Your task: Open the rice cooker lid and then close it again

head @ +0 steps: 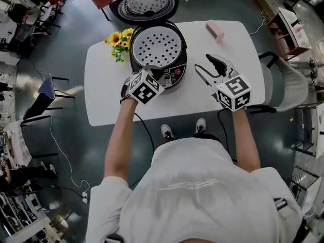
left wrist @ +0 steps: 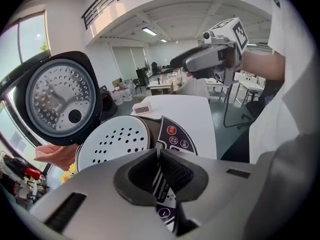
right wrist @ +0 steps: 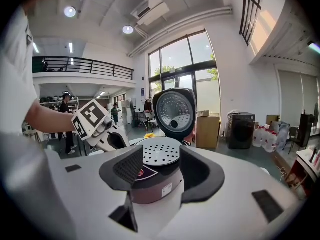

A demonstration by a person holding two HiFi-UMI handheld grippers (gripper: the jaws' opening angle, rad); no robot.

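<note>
No legible txt; rice cooker panel (left wrist: 176, 137) labels too small.

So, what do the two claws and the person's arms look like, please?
Both the left claw and right claw have light grey bodies with black textured pads. Each carries a white cube printed with black square markers, and a black cable trails from it. The person wears a white short-sleeved shirt.

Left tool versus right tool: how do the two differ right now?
The left tool has its jaws closed together; the right tool has them wide apart. The left tool is over the front control panel of the rice cooker; the right tool is off to the side, above the bare table. The left points steeply down, the right nearer level. Both carry a marker cube and hold nothing.
</note>
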